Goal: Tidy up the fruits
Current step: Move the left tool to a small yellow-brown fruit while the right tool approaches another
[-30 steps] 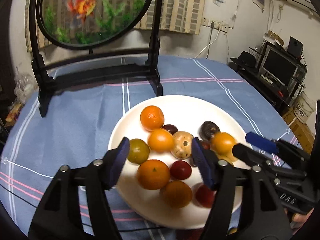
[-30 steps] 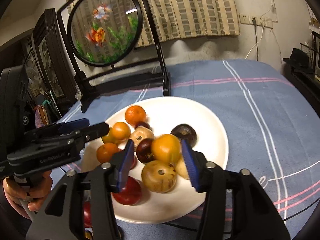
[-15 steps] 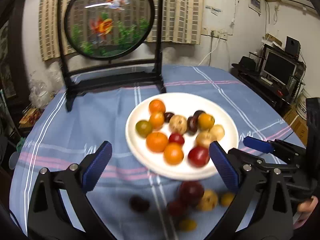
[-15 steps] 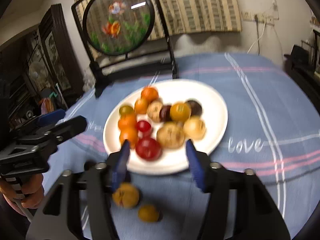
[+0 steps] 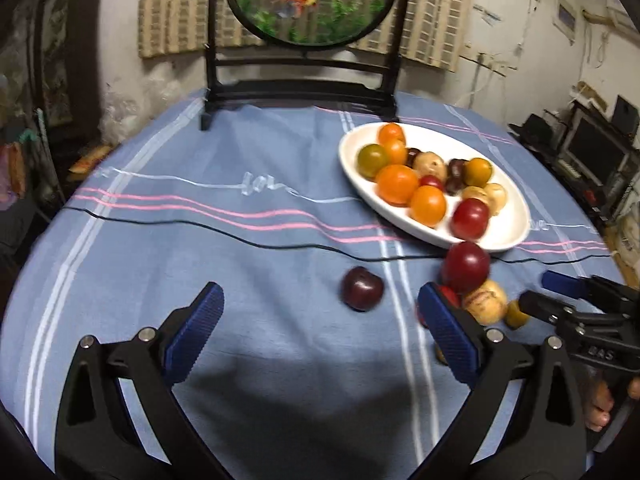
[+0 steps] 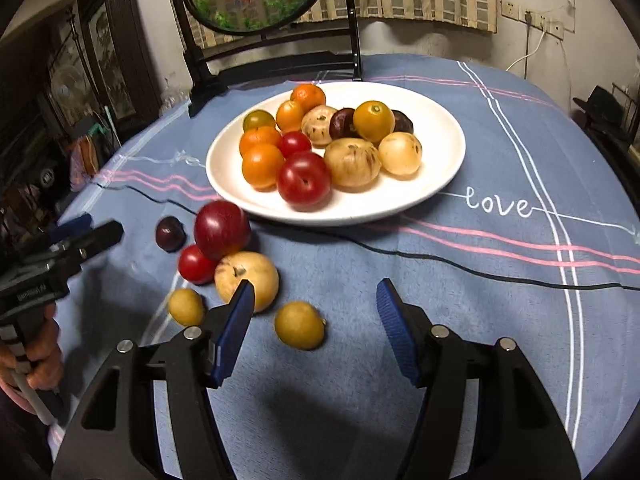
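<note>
blue tablecloth (image 6: 460,280) | yellow fruit (image 6: 299,325) lies just ahead between right gripper (image 6: 316,320) jaws, unclenched, empty | left gripper (image 5: 320,328) released

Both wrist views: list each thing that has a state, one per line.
left gripper: open, empty
right gripper: open, empty
white plate: upright, loaded with fruit
dark plum: loose on the cloth
large red fruit: off the plate, touching its rim
yellow fruit: loose on the cloth

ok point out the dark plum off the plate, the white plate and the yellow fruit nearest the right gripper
dark plum (image 5: 362,289), left wrist view, its top
white plate (image 6: 436,152), right wrist view, bare inner rim
yellow fruit (image 6: 299,325), right wrist view, its middle
</note>
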A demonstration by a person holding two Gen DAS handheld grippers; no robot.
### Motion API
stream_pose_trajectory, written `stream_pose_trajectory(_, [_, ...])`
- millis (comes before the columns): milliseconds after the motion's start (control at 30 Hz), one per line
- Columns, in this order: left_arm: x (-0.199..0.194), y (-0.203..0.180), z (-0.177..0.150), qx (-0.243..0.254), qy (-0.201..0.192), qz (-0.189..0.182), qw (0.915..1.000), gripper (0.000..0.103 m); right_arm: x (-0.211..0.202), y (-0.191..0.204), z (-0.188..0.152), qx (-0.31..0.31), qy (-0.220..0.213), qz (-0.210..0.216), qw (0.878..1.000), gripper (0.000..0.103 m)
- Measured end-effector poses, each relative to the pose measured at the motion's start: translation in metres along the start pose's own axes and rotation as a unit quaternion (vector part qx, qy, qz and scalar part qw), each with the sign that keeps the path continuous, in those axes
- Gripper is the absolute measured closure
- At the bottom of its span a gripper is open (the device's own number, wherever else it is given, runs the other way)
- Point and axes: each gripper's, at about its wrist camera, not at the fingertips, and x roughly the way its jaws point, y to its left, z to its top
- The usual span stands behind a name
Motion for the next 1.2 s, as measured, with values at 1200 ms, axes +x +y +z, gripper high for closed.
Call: stream_pose_trajectory(1200, [-0.007, 0.003, 0.003, -0.015, 0.009, -0.016, 0.9997, 0.004, 0.014, 0.018, -0.015, -0.082, 0.018, -0.014, 0.996, 0.074])
